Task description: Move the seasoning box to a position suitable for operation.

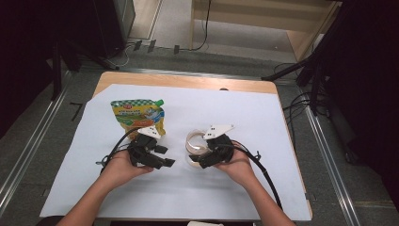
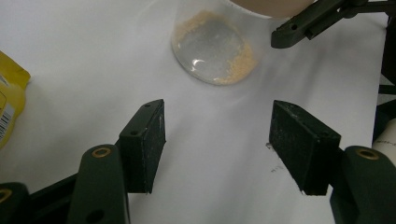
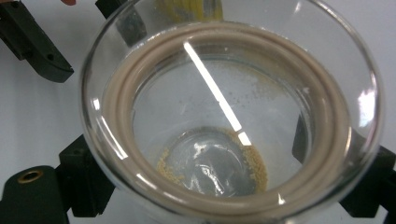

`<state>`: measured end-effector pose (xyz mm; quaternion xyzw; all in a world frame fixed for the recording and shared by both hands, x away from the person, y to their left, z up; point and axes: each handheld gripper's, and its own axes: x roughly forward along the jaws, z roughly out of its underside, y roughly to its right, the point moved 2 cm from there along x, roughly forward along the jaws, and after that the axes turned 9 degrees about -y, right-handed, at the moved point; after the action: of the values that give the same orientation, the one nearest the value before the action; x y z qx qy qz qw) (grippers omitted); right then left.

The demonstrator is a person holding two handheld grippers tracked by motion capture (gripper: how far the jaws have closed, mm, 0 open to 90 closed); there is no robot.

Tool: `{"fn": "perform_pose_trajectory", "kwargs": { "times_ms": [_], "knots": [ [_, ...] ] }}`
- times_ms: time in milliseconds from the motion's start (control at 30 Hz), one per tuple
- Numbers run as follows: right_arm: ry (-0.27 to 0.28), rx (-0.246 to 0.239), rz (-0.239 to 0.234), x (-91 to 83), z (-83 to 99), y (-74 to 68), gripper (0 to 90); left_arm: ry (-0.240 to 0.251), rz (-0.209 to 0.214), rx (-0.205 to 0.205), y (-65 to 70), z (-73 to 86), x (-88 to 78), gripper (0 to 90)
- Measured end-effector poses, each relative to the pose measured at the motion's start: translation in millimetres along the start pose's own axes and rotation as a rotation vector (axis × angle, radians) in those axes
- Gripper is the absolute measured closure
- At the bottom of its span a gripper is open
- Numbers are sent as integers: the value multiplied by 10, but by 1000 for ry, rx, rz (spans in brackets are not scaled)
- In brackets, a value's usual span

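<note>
Open white sheet (image 1: 282,141) right of the glass jar (image 1: 197,146), clear to the far edge and along the near edge. Narrow lane between left gripper (image 1: 164,157) and jar, bare paper between the spread jaws. Yellow pouch (image 1: 139,115) blocking the far left, just beyond that gripper. Right gripper (image 1: 200,162) apparently clasping the jar, closing off its near side.

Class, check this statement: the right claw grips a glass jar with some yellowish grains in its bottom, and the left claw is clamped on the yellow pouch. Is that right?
Not quite. The left claw is open with nothing between its jaws, as the left gripper view shows; the yellow pouch lies apart on the white sheet. The rest stands: the right claw grips the glass jar with yellowish grains in its bottom.
</note>
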<state>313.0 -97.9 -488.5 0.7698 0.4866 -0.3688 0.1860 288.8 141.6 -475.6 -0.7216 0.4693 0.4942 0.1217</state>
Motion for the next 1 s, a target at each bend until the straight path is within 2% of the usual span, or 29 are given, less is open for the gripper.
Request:
{"fn": "perform_pose_trajectory", "kwargs": {
  "times_ms": [167,300,433,533,600,667,733,900,1000],
  "knots": [
    [-8,-20,12,0,29,-27,115,4,2,-6,-3,-2,4,368],
    [-6,-9,10,-5,37,-26,111,1,1,-4,3,-2,6,365],
    [-26,21,21,-4,46,-16,59,7,5,-10,0,-4,-2,359],
    [-37,10,25,-51,70,-12,54,6,6,-16,-9,-9,-4,358],
    [-35,19,15,-114,85,-12,53,4,11,-17,-12,-17,-8,358],
    [-23,26,-2,-191,109,-5,52,5,23,-4,-14,-40,-16,358],
    [-20,54,-21,-250,150,2,57,14,33,-1,-12,-58,-25,354],
    [-36,55,7,-368,245,-21,66,9,32,53,60,-111,-36,314],
    [-34,73,4,-460,314,-45,79,4,29,92,103,-162,-31,276]
  ]
}}
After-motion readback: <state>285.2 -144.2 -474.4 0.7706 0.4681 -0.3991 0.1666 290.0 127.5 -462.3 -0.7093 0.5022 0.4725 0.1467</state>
